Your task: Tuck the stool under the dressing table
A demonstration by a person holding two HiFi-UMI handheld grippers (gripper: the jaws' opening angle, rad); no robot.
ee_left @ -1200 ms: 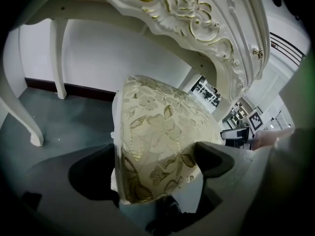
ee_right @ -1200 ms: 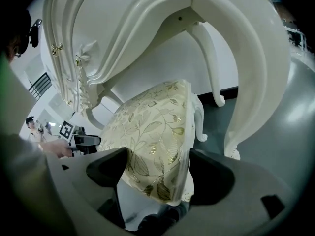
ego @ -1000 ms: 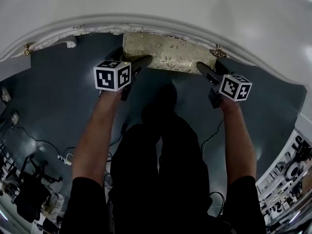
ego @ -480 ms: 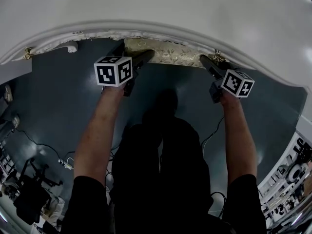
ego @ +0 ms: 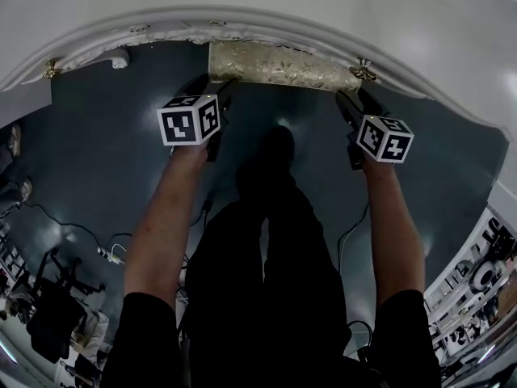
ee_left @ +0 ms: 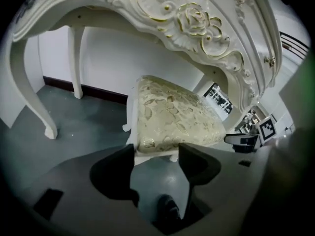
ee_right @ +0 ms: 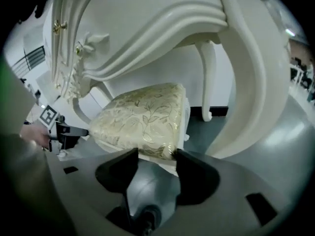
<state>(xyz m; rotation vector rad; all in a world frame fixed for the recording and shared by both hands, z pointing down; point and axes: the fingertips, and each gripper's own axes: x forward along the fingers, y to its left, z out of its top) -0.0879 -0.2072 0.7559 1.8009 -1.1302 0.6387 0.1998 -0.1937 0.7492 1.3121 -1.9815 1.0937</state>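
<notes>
The left gripper (ego: 220, 87) and the right gripper (ego: 346, 102) each hold their 2 jaws partly apart. They have just been closing, and nothing is clamped. In each gripper view only the grey floor (ee_left: 78, 127) shows between them, with the near edge of the stool (ego: 275, 65) just past the tips. The stool stands under the dressing table (ego: 242, 10), between its curved legs (ee_left: 29, 97). From the head view only 1 strip of its gold-patterned cushion shows past the table's front rim.
</notes>
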